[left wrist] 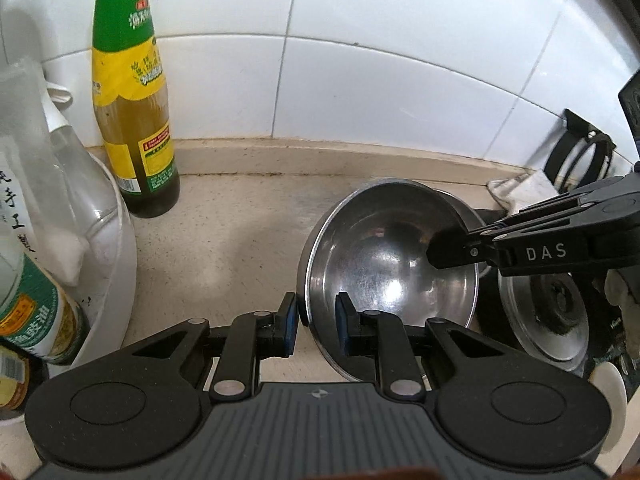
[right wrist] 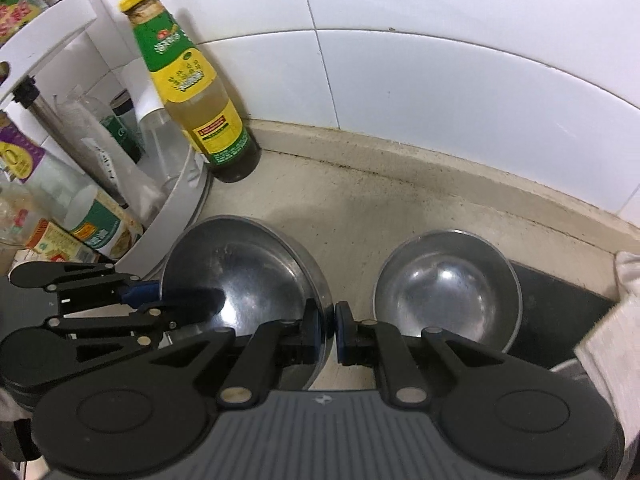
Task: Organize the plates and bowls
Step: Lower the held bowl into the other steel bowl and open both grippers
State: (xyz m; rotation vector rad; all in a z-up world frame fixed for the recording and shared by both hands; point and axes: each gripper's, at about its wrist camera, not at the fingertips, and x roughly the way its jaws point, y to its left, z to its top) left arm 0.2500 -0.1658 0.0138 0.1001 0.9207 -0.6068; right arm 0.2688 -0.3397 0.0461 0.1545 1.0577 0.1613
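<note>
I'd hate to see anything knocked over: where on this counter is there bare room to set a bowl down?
The bare counter between the bottle, the wall ledge and the two bowls: the held bowl and the second bowl. Crowded: the rack of bottles on the left, the stove and cloth on the right.

Two bowls side by side on the counter (right wrist: 360, 216): held bowl (right wrist: 248, 276) left, second bowl (right wrist: 448, 288) right. Behind, against the tiled wall (right wrist: 440, 60), a bottle (right wrist: 192, 84); rack (right wrist: 176, 208) at far left.
</note>
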